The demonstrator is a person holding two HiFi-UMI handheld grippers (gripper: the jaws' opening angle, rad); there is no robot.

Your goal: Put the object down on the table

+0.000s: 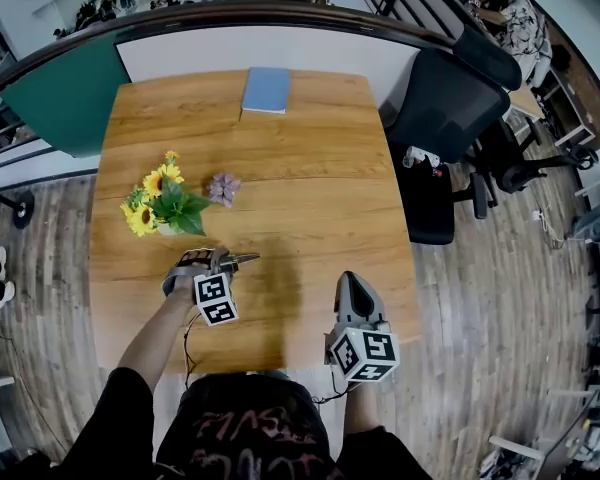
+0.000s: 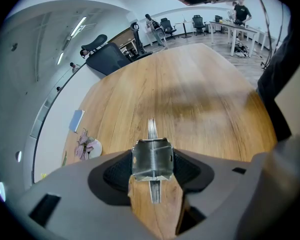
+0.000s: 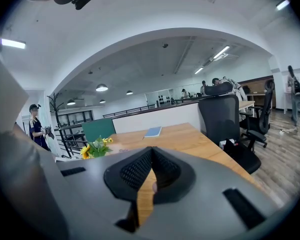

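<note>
A silvery metal piece [image 2: 151, 159], a boxy block with a thin strip running through it, sits clamped between the black pads [image 2: 116, 170] of my left gripper [image 2: 151, 160]. In the head view this gripper [image 1: 218, 265] hovers over the front left of the wooden table [image 1: 310, 198], with the metal piece [image 1: 244, 259] poking out to the right. I cannot tell whether the piece touches the table. My right gripper [image 1: 349, 280] is over the table's front right, its tips [image 3: 151, 150] pressed together with nothing between them.
A pot of sunflowers [image 1: 160, 203] and a small pot with a purple plant [image 1: 224, 188] stand just beyond the left gripper. A blue notebook [image 1: 267, 89] lies at the far edge. A black office chair [image 1: 445, 118] stands at the table's right side.
</note>
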